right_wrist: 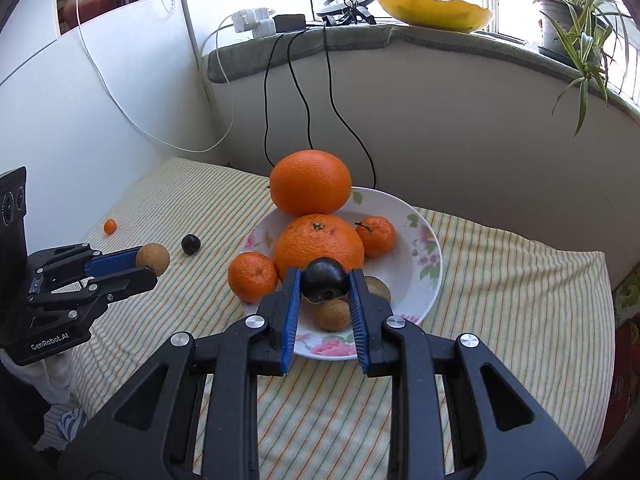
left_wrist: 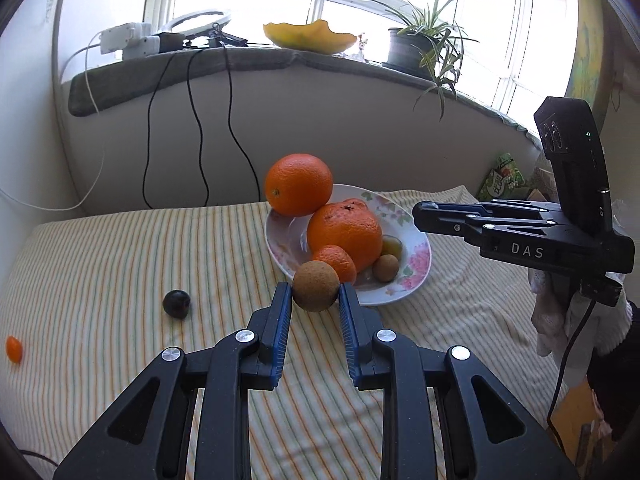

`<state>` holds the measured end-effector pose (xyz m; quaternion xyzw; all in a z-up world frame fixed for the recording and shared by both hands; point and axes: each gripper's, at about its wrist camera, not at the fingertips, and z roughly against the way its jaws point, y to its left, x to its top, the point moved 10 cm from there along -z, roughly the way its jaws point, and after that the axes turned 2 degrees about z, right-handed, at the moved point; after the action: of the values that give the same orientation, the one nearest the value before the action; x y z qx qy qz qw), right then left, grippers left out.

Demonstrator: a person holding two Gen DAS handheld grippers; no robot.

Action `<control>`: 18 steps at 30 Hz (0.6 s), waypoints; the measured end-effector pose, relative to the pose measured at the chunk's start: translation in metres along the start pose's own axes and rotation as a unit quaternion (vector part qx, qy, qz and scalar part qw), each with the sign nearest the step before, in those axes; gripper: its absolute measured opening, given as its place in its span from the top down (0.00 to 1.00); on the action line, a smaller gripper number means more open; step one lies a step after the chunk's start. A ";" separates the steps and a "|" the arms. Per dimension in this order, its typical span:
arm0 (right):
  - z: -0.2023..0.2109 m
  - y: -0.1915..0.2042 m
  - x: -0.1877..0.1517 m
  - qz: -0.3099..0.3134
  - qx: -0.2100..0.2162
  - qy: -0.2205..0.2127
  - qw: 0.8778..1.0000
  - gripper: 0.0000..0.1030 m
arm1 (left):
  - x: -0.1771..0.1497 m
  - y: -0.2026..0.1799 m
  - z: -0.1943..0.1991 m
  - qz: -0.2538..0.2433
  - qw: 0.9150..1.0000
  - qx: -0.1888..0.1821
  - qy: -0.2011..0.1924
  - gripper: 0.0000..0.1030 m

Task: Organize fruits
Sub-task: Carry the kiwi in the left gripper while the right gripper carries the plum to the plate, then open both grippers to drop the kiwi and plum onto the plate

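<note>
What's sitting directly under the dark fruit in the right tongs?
A brown fruit on the floral plate, just below the dark fruit. Its top edge is hidden by that fruit.

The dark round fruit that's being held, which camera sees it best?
The right wrist view: the dark fruit sits close up between the blue pads of the right hand-held gripper, over the plate. In the left wrist view that gripper appears side-on and the held fruit is mostly hidden; only a dark tip shows.
</note>
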<state>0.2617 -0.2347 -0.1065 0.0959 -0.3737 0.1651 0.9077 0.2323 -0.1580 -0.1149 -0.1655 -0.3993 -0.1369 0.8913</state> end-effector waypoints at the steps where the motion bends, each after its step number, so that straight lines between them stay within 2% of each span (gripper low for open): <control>1: -0.001 -0.005 0.000 -0.003 0.000 0.000 1.000 0.76 | 0.001 -0.005 -0.003 -0.003 1.000 -0.003 0.001 0.78; 18: -0.031 -0.051 0.001 -0.028 0.005 0.011 1.000 0.76 | 0.008 -0.058 -0.049 -0.044 0.998 -0.020 0.029 0.78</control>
<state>0.3008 -0.2725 -0.1302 0.1094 -0.3599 0.1424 0.9155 0.2486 -0.2318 -0.1287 -0.1614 -0.3776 -0.1883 0.8921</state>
